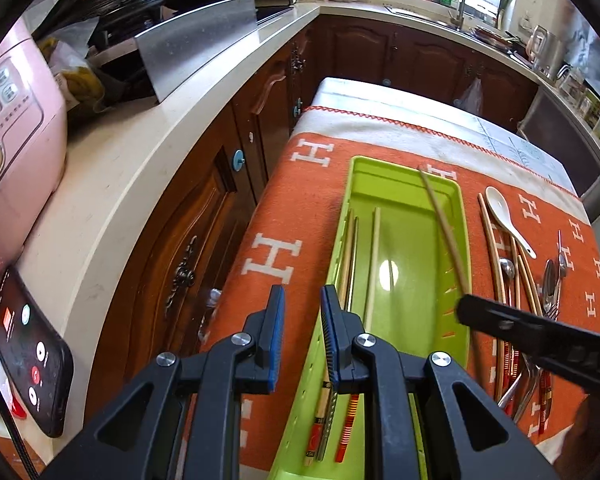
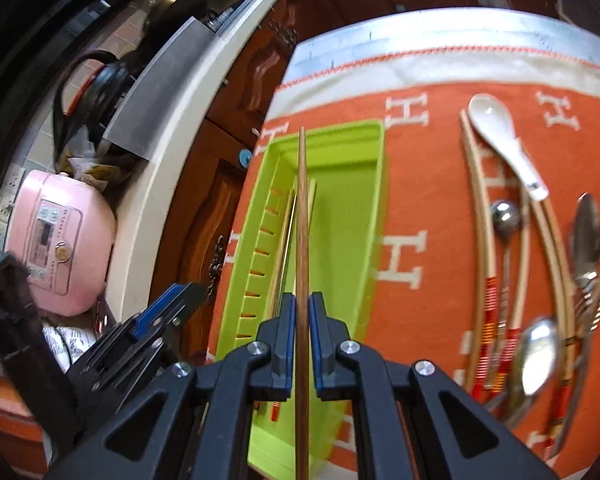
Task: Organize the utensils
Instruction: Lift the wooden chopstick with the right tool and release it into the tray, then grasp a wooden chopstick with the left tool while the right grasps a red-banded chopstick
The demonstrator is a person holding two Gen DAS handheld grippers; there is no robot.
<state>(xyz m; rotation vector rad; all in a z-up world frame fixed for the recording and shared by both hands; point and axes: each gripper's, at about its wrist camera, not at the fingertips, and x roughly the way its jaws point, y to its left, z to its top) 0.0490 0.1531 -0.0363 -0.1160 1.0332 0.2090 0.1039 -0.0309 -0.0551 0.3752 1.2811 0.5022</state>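
Right gripper point(image 2: 299, 312) clamped a brown chopstick point(image 2: 301, 216) above the green tray point(image 2: 374, 184) at frame centre; left gripper point(image 1: 302, 312) stood slightly parted, empty. Thin grip risked the stick pivoting off-tray.

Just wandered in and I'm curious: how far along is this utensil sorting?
Early on. A few chopsticks already lie in the green tray. The right gripper holds a dark wooden chopstick above the tray; the left gripper is empty. A white spoon, metal spoons and more chopsticks remain on the orange cloth.
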